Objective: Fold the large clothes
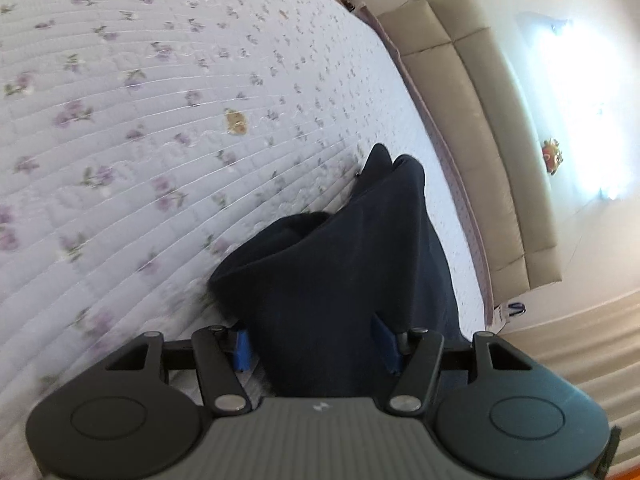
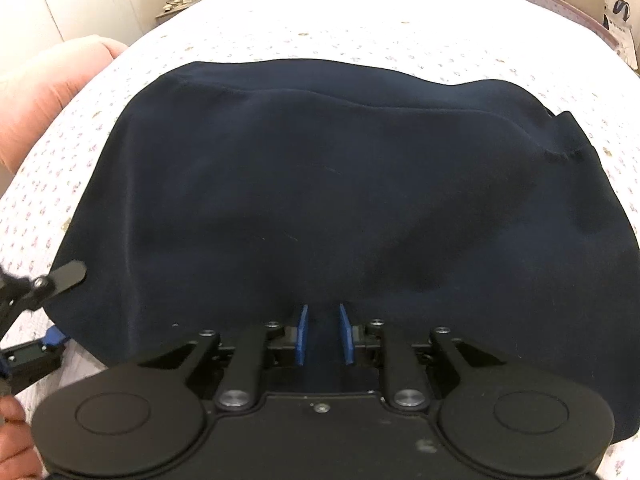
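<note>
Left wrist view: the left gripper point(image 1: 316, 344) has its blue fingers point(image 1: 241, 350) set wide apart, with a raised fold of the dark navy garment point(image 1: 340, 280) standing between them. Contact between pads and cloth cannot be confirmed; the lower part of each finger is hidden behind the gripper body. The fold rises toward 12 o'clock and hides the bedding behind it. Open floral quilt point(image 1: 140, 140) extends from 9 to 12 o'clock. The quilt edge runs along 2 to 4 o'clock, just beside a beige padded headboard point(image 1: 472, 128). Glare washes out the area at 3 o'clock.

Right wrist view: the right gripper point(image 2: 323, 334) has its fingers close together, clamped on a narrow pinch of the garment's near edge. The garment lies spread flat across the frame centre; its near edge is hidden under the gripper body and its corner at 4 o'clock is cut off. The left gripper's linkage shows at 8 o'clock at the garment's corner. Bare quilt lies from 10 to 2 o'clock.
</note>
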